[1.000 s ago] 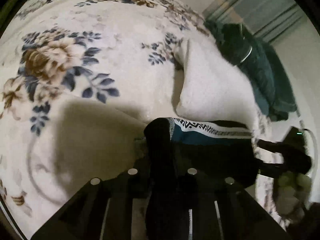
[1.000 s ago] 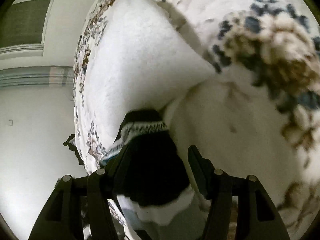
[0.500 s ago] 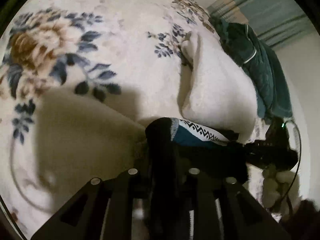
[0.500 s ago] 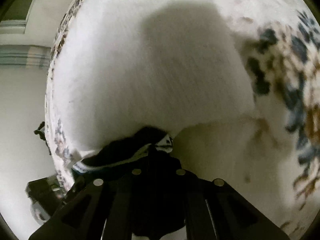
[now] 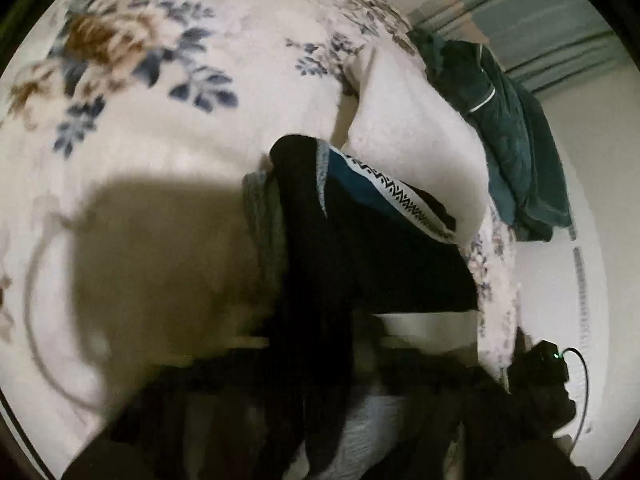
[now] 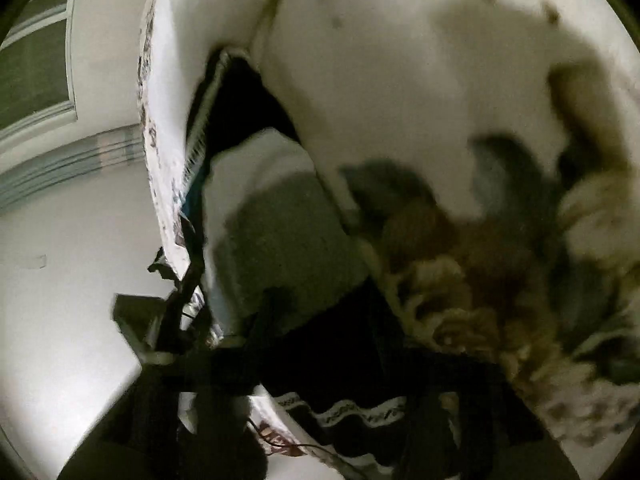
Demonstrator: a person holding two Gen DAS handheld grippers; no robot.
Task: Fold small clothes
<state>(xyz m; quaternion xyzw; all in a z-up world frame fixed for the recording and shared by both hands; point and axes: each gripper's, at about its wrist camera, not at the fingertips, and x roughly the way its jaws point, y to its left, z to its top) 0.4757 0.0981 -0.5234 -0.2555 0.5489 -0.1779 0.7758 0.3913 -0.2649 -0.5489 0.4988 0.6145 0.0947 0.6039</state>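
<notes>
Two grippers are working one dark garment (image 5: 384, 264) on the floral bed blanket (image 5: 168, 128). Left gripper (image 5: 316, 360) is closing, clenched on its near fold; right gripper (image 6: 320, 364) is closing on the patterned-hem end, likely keeping the cloth taut for folding.

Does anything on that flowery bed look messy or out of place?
Mostly the dark teal clothes: they lie crumpled in a heap at the far edge of the floral blanket, unfolded. One blanket corner is flipped over, showing its plain white underside. Nothing looks spilled or damaged.
</notes>
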